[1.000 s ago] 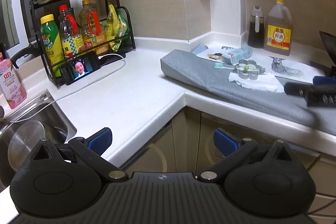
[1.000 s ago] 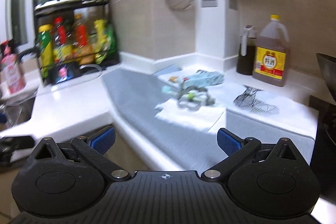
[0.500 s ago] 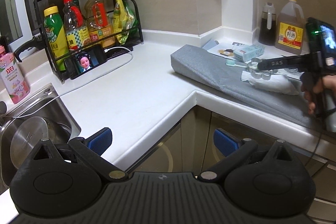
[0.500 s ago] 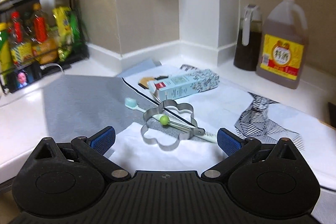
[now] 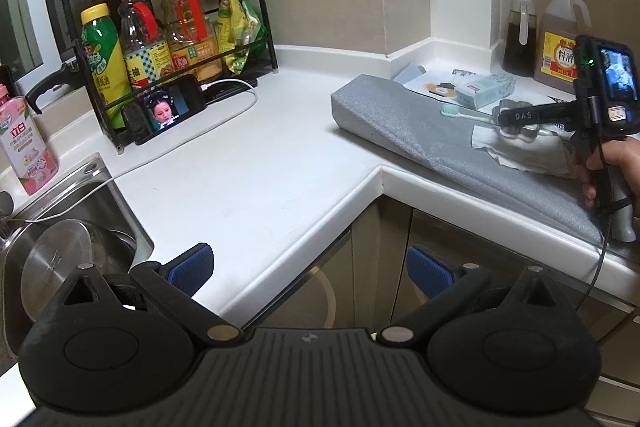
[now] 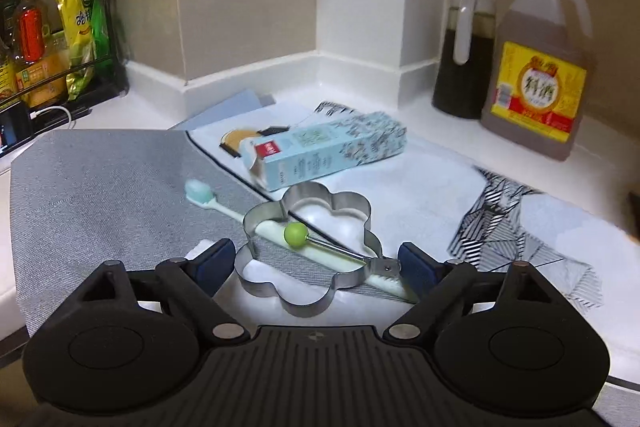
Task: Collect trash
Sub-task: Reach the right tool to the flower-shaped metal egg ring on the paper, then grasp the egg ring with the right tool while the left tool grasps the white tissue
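While my right gripper (image 6: 316,265), closing, straddles the flower-shaped metal ring (image 6: 308,251) untouched, my left gripper (image 5: 308,269) hangs open, empty.

Dim indoor light, strong fisheye bending, dark corners, slight blur.

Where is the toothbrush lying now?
In the right wrist view the toothbrush lies slanted on the grey mat, its handle passing under the metal flower mould, just in front of the blue box.
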`<state>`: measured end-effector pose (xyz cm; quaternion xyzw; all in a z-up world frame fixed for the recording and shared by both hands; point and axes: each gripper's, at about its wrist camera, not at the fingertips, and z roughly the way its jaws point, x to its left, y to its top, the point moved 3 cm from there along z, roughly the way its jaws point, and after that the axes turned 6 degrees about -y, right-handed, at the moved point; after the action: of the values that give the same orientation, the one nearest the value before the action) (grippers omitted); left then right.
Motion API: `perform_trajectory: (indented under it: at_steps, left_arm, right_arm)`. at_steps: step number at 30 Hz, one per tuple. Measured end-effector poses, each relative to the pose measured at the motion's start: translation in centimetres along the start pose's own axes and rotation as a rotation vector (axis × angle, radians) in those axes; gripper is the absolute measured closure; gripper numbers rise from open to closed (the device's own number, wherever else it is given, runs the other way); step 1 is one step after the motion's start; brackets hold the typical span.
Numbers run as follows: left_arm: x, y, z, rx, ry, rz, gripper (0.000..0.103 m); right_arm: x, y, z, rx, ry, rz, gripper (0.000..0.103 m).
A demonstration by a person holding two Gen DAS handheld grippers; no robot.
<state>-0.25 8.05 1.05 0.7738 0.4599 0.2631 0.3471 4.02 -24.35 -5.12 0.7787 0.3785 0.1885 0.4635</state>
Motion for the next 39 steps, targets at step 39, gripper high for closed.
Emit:
perform_trajectory:
  at_steps: [39]
  left_arm:
    - [-24.3, 10.5, 19.4, 0.184, -0.479, 0.220, 0.000]
  right_arm:
    - [-13.6, -3.7, -3.2, -0.051, -0.240, 0.289, 0.014]
